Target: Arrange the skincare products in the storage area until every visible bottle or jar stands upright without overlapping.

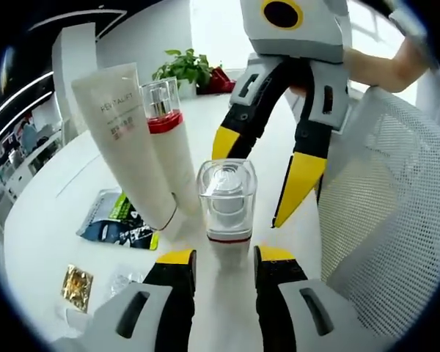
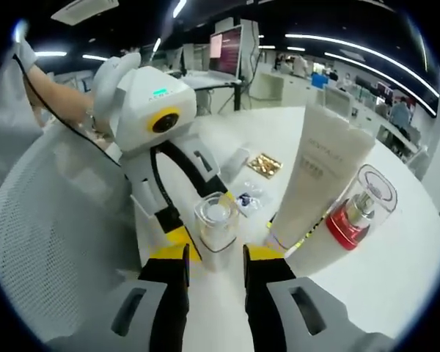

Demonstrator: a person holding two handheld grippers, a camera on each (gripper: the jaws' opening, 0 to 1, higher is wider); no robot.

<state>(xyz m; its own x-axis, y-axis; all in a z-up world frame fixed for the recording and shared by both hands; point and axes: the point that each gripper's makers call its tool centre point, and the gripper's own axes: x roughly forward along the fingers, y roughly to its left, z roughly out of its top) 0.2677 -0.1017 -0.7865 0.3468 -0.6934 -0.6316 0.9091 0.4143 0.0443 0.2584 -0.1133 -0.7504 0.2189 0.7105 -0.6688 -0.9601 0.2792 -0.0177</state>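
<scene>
Clear jar (image 1: 226, 202) stands upright on the white tabletop (image 1: 51, 220), long axis vertical, clear cap up, red band at its base. It sits just beyond the tips of the left gripper (image 1: 224, 258), roughly centred on the gap between the jaws. Those jaws are spread, gripping nothing; no contact with the jar is visible. In the right gripper view the same jar (image 2: 217, 220) sits just ahead of the right gripper (image 2: 215, 253), whose jaws are likewise apart and empty.

Just beside the jar: white tube (image 1: 125, 136) and a red-collared bottle (image 1: 169, 139) with a clear cap. Both appear to stand on the tabletop, long axes near vertical; their apparent lean is probably lens distortion (cannot separate the two from these views). Tube and bottle look touching or nearly so.

Risks, as judged:
- Two grippers converge on one small jar from opposite sides. Closing either off-centre would likely push the jar sideways into the tube's base, and a tall, narrow-footed tube would topple easily.
- The smooth clear jar may slip or twist if pinched high on the cap.
- A mesh chair back (image 1: 396, 213) stands close by the tabletop's edge; a jar shoved that way could go over.

Flat sachets (image 1: 121, 216) lie further off, near a gold packet (image 1: 77, 286).
</scene>
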